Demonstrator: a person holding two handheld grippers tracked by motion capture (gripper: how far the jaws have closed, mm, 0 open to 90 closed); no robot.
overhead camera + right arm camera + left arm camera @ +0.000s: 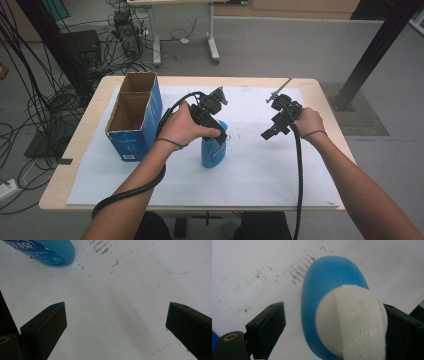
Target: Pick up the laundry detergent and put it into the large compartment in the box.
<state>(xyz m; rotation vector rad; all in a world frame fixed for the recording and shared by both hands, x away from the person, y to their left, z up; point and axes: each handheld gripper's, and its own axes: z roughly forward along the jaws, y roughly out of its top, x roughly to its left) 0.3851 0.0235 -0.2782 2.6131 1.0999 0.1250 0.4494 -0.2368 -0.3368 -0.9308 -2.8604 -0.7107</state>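
Bottle: we see an upright blue plastic bottle with a white cap [213, 150] standing on the white paper sheet [260, 170] that covers the wooden table [90, 125], just right of the blue open-topped cardboard box [135, 117].
Left gripper: the left gripper [332, 327] sits over the cap, jaws spread wide; the cap is between them, the right jaw against it or nearly so, the left jaw clearly apart. We call it released, though contact on the right side is hard to read.
Right gripper: the right gripper [116, 325] hangs above bare sheet, jaws wide apart, nothing between them, well right of the bottle.
Sheet marks: we note brown smudges beside the bottle.
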